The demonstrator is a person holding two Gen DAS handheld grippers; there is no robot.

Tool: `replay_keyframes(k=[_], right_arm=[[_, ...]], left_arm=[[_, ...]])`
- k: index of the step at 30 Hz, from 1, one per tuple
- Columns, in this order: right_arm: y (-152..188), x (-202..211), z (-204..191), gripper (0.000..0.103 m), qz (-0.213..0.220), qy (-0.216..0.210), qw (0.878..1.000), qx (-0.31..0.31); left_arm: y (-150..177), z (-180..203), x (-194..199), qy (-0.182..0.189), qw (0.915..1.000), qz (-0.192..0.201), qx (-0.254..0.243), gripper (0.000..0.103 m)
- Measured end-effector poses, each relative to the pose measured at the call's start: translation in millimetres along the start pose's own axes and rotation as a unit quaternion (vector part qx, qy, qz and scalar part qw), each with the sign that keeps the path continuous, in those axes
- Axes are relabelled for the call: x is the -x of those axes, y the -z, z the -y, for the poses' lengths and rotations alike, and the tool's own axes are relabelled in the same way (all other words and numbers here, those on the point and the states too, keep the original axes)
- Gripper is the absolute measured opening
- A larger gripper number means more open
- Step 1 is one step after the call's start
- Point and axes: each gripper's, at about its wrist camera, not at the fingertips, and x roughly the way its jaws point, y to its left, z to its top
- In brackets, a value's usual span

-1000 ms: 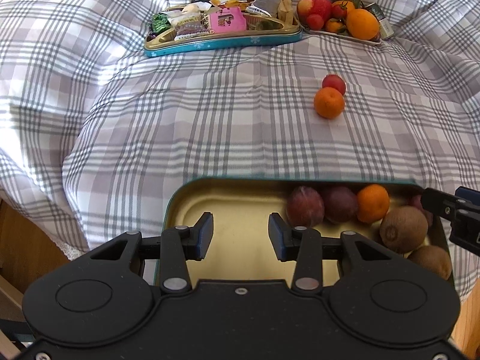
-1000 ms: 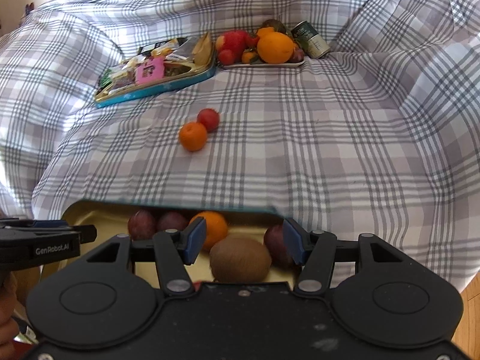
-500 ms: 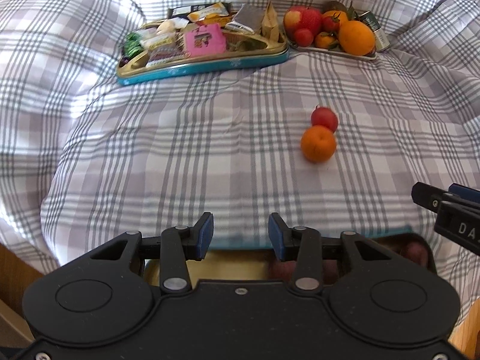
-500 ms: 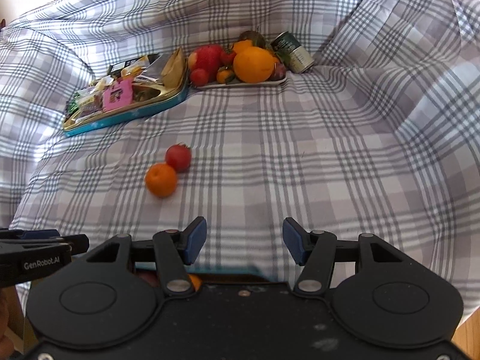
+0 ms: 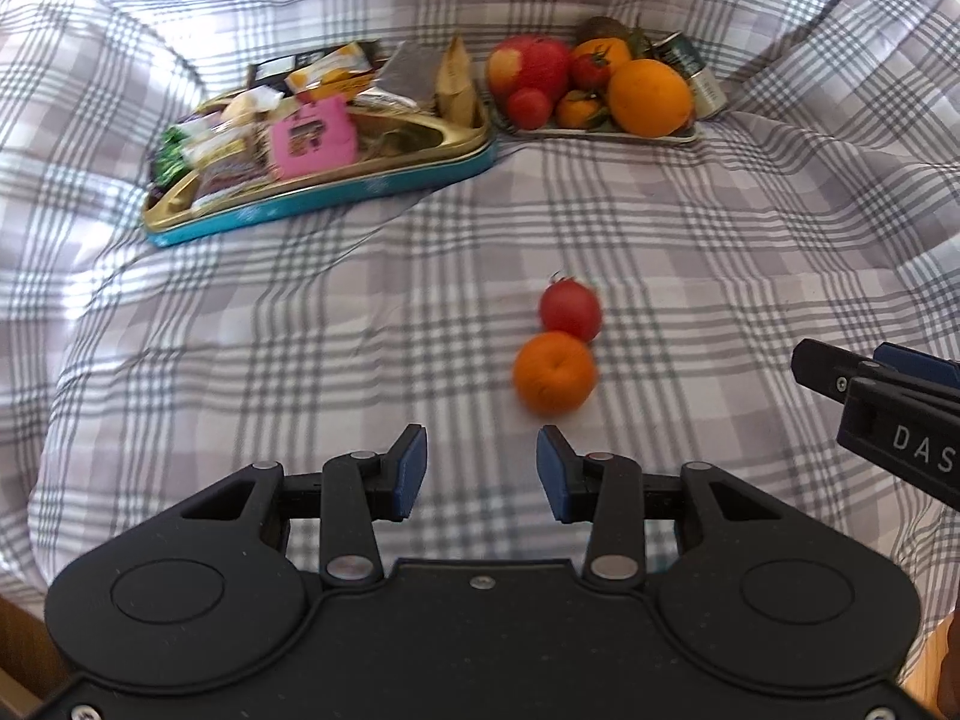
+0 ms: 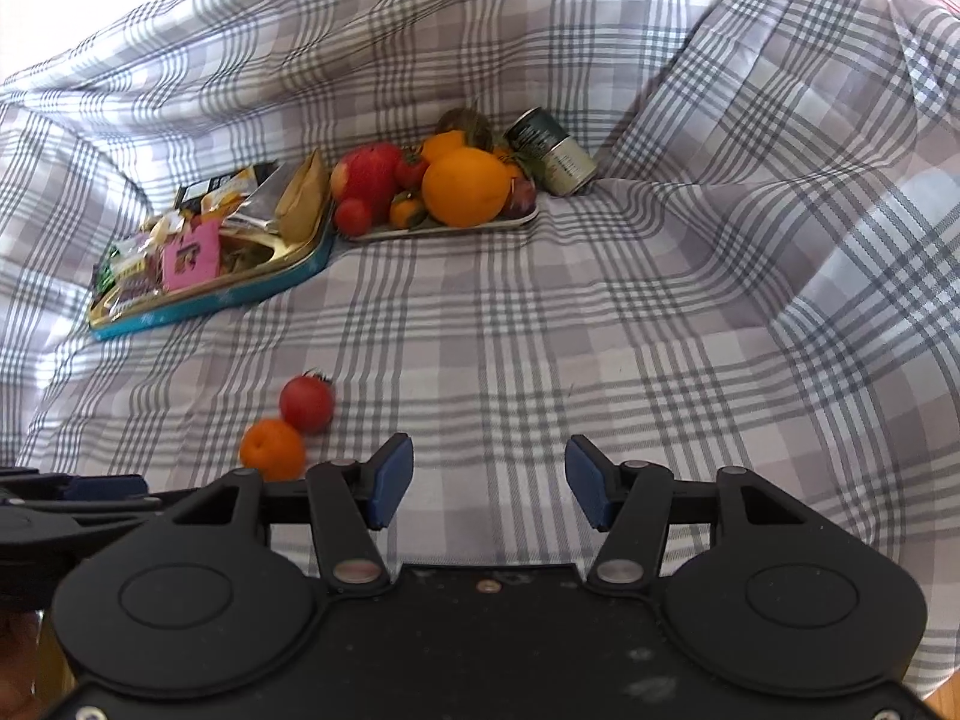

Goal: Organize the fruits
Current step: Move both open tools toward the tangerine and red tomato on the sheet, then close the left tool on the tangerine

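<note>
Both grippers hover over a checked cloth (image 5: 690, 252) with nothing between their fingers. The left gripper (image 5: 481, 473) has its jaws parted wide, and just ahead of them, a little toward the right finger, sits a mandarin (image 5: 555, 372) with a tomato (image 5: 570, 309) touching it on the far side. The right gripper (image 6: 489, 483) also has its jaws wide apart, over bare cloth; from its camera the same mandarin (image 6: 273, 449) and tomato (image 6: 307, 403) lie off to the left of its left finger, the mandarin partly cut off by the gripper body.

Far ahead of both pairs of jaws stand a teal tin (image 5: 336, 201) full of snack packets and, touching its right end, a tray (image 5: 600, 133) heaped with fruit: a big orange (image 5: 651, 97), an apple (image 5: 531, 65), small tomatoes and mandarins.

The right camera shows a green can (image 6: 552, 151) lying tilted just beyond the tray in full, and a dark plum at the tray's right edge; the left camera catches only part of the can behind the orange. The left camera alone shows the right gripper's side, lettered "DAS", at its right edge.
</note>
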Motion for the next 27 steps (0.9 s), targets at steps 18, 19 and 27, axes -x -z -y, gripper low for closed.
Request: replay_keyframes(k=[18, 19, 27], right_arm=[[-4.4, -20.2, 22.6, 0.060, -0.017, 0.017, 0.999, -0.027], [-4.2, -19.9, 23.6, 0.060, -0.017, 0.017, 0.999, -0.027], [-1.8, -18.4, 27.2, 0.060, -0.021, 0.021, 0.999, -0.032]], left_arm=[[-20.7, 25.9, -37.6, 0.019, 0.9997, -0.011, -0.006, 0.049], [-20.4, 26.1, -39.7, 0.016, 0.9998, -0.012, -0.005, 0.049], [-19.1, 26.4, -51.7, 0.012, 0.9997, -0.022, 0.003, 0.049]])
